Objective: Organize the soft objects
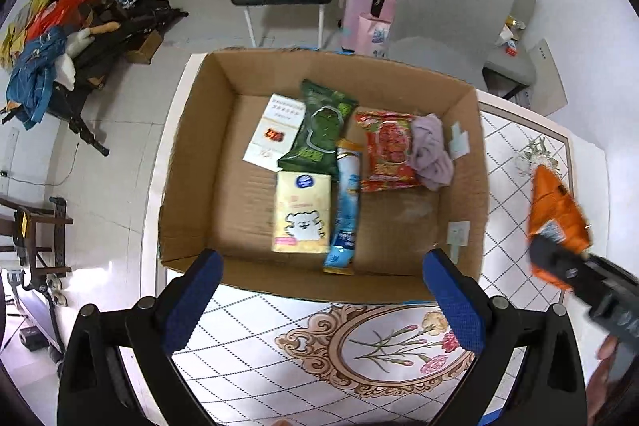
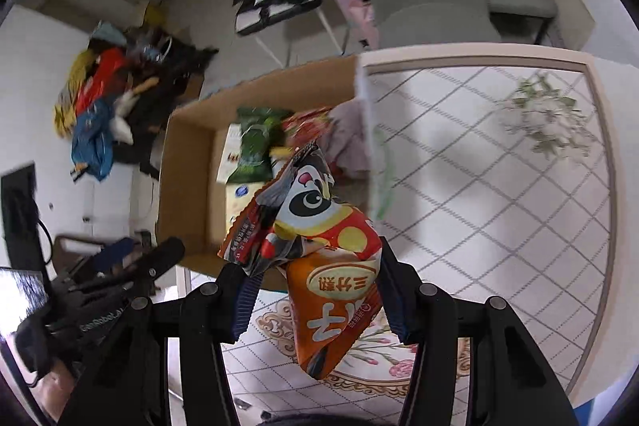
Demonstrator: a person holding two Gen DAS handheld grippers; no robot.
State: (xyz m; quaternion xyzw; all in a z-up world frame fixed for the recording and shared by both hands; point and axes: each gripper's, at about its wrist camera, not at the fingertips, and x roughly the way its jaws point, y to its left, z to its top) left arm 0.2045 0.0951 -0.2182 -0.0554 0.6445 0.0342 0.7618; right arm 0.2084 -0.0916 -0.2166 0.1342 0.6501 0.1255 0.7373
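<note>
An open cardboard box [image 1: 191, 154] stands on the table and holds a green snack bag [image 1: 319, 130], a red snack bag [image 1: 387, 150], a lilac cloth [image 1: 433, 152], a yellow tissue pack [image 1: 301, 218], a blue tube pack [image 1: 346, 202] and a white carton [image 1: 275, 130]. My left gripper [image 1: 323, 302] is open and empty at the box's near wall. My right gripper [image 2: 315, 294] is shut on an orange panda snack bag [image 2: 319, 266], held above the table to the right of the box [image 2: 183, 162]; the bag [image 1: 557, 210] also shows in the left wrist view.
The table [image 2: 499, 186] has a white diamond-pattern cloth with a floral medallion [image 1: 383, 350]. Grey chairs [image 1: 451, 10] stand behind the table, with a pink suitcase [image 1: 359, 10]. A pile of clothes and bags [image 1: 52, 38] lies on the floor at left.
</note>
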